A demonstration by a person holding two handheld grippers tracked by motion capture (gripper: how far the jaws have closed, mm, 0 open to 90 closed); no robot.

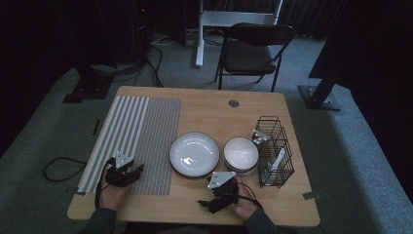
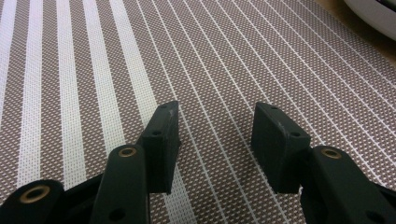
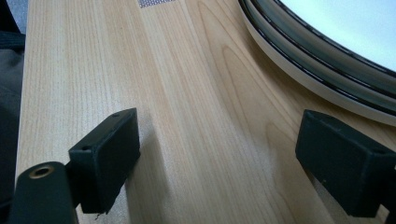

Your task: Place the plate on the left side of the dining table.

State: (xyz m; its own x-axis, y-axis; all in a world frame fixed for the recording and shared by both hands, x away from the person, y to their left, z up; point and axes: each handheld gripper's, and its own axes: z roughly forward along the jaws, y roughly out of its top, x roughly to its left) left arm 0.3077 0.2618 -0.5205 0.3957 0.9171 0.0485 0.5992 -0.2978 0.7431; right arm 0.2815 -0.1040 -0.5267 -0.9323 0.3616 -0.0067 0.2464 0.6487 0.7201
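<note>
My left gripper point(image 1: 134, 172) hovers over the near end of a brown-and-white striped placemat point(image 1: 141, 131), its jaws open with nothing between them. In the left gripper view the left gripper point(image 2: 217, 112) sits just above the placemat point(image 2: 93, 70), and the plate's rim point(image 2: 373, 14) shows at the top right. My right gripper point(image 1: 203, 203) is by the table's front edge, below a white dark-rimmed plate point(image 1: 194, 153). In the right gripper view the right gripper point(image 3: 219, 121) stands wide open over bare wood, with the plate point(image 3: 336, 32) at the upper right.
A white stack of bowls point(image 1: 241, 155) sits right of the plate. A black wire basket point(image 1: 274, 151) holding pale utensils stands at the right. The wooden table point(image 1: 214, 107) has a grommet hole point(image 1: 234, 103) at the back. A folding chair point(image 1: 253, 48) stands behind it.
</note>
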